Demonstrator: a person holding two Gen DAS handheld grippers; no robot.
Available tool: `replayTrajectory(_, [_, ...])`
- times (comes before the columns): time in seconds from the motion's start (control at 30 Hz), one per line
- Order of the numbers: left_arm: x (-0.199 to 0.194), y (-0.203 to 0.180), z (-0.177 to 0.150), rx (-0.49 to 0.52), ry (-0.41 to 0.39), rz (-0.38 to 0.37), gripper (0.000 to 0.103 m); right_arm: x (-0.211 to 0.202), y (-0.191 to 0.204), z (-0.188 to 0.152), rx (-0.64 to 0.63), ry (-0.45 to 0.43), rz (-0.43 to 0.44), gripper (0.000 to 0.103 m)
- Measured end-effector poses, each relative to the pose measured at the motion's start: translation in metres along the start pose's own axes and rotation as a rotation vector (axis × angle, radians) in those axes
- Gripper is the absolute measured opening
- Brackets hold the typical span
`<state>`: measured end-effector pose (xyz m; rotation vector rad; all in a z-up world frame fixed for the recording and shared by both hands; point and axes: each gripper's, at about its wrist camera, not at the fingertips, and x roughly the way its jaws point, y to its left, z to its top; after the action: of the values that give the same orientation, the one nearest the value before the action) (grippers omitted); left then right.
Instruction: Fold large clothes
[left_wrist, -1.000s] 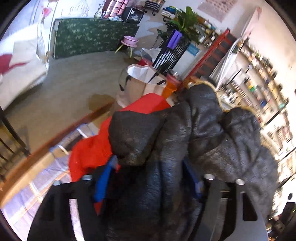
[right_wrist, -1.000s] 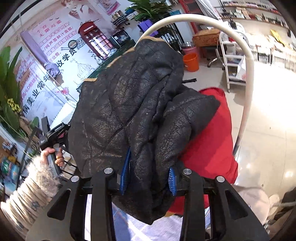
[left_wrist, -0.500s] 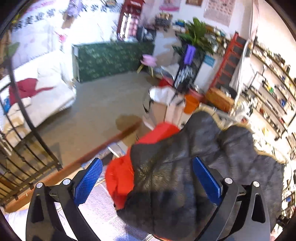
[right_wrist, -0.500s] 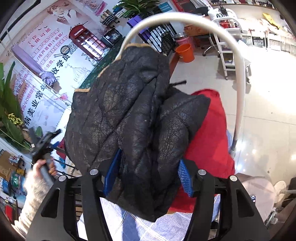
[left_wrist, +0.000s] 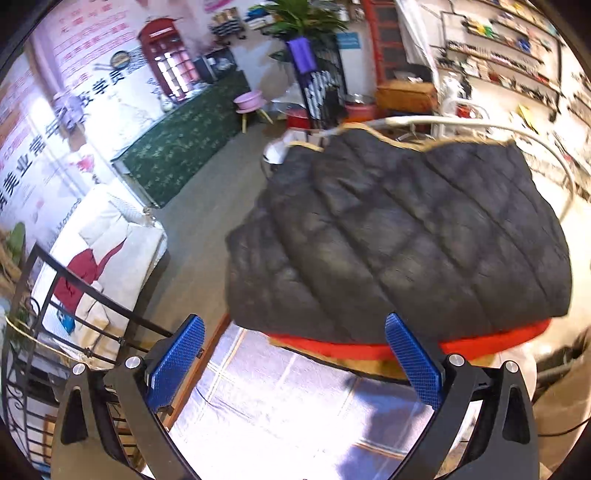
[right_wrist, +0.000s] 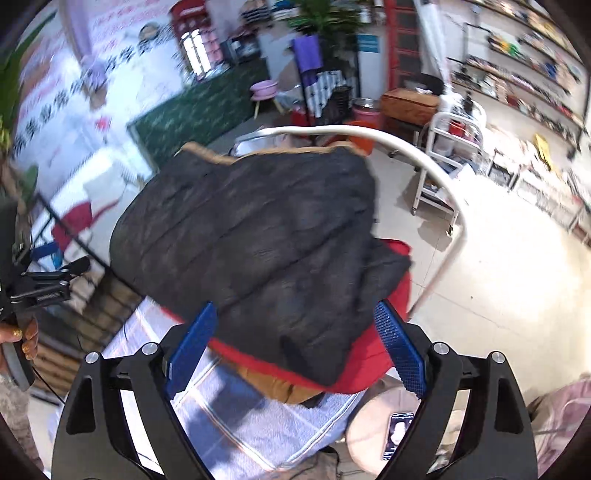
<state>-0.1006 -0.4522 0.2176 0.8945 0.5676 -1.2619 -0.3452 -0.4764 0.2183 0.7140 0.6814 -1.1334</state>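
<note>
Left gripper (left_wrist: 293, 354): I see it spread wide, nothing between the blue pads (left_wrist: 177, 363); it points steeply down, tips at the lower middle of the left view, just short of the jacket's near edge.
Right gripper (right_wrist: 293, 345): jaws have just been opening and now stand wide; the jacket's near corner lies between the pads (right_wrist: 399, 349) but they do not press it. It tilts steeply down too.
Jacket (left_wrist: 399, 236): black, quilted, folded flat, filling the centre and right of the left view and the centre of the right view (right_wrist: 255, 236); tan lining shows along its far edge.
Red garment (right_wrist: 380, 343): under the jacket, a red strip showing along its near edge.
Cloth (left_wrist: 295, 406): pale blue check, lower middle of both views, under the pile.
Rail (right_wrist: 417, 158): white curved tube arching behind the jacket, upper right.
Hand (right_wrist: 20, 339): lower left edge of the right view, gripping the left gripper's black handle.
</note>
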Motion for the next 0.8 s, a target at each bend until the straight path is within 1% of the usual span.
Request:
replayTrajectory(0.07, [-0.001, -0.011, -0.001, 0.014, 0.043, 0.033, 0.097, -0.002, 0.018, 0.002, -0.038, 0.003, -0.002, 0.087])
replayTrajectory(0.1, [-0.002, -0.016, 0.0, 0.02, 0.068, 0.029, 0.097, -0.001, 0.023, 0.003, -0.049, 0.008, -0.01, 0.087])
replayTrajectory(0.13, [-0.004, -0.019, 0.001, 0.019, 0.079, 0.008, 0.097, 0.001, 0.029, 0.004, -0.065, 0.019, -0.026, 0.087])
replayTrajectory(0.17, [-0.006, -0.021, 0.002, 0.017, 0.079, -0.01, 0.097, 0.001, 0.035, 0.006, -0.087, 0.031, -0.045, 0.087])
replayTrajectory(0.2, [-0.008, -0.021, 0.003, 0.017, 0.077, -0.009, 0.097, 0.003, 0.039, 0.006, -0.1, 0.034, -0.051, 0.087])
replayTrajectory(0.27, [-0.007, -0.025, 0.003, 0.021, 0.085, 0.018, 0.097, 0.006, 0.049, 0.007, -0.126, 0.049, -0.062, 0.087])
replayTrajectory(0.3, [-0.004, -0.029, 0.004, 0.02, 0.09, 0.023, 0.097, 0.009, 0.051, 0.009, -0.129, 0.057, -0.056, 0.087])
replayTrajectory(0.33, [-0.004, -0.029, 0.004, 0.011, 0.095, 0.013, 0.097, 0.011, 0.054, 0.004, -0.131, 0.063, -0.053, 0.087])
replayTrajectory(0.43, [0.0, -0.029, 0.007, -0.036, 0.127, -0.015, 0.097, 0.018, 0.056, 0.003, -0.132, 0.072, -0.065, 0.087])
replayTrajectory(0.53, [0.008, -0.028, 0.006, -0.069, 0.18, 0.012, 0.097, 0.025, 0.06, 0.006, -0.138, 0.089, -0.085, 0.087])
replayTrajectory(0.6, [0.013, -0.029, 0.007, -0.077, 0.189, 0.002, 0.097, 0.026, 0.062, 0.007, -0.14, 0.087, -0.096, 0.087])
replayTrajectory(0.8, [0.015, -0.03, 0.007, -0.075, 0.194, -0.001, 0.097, 0.031, 0.064, 0.009, -0.145, 0.094, -0.088, 0.087])
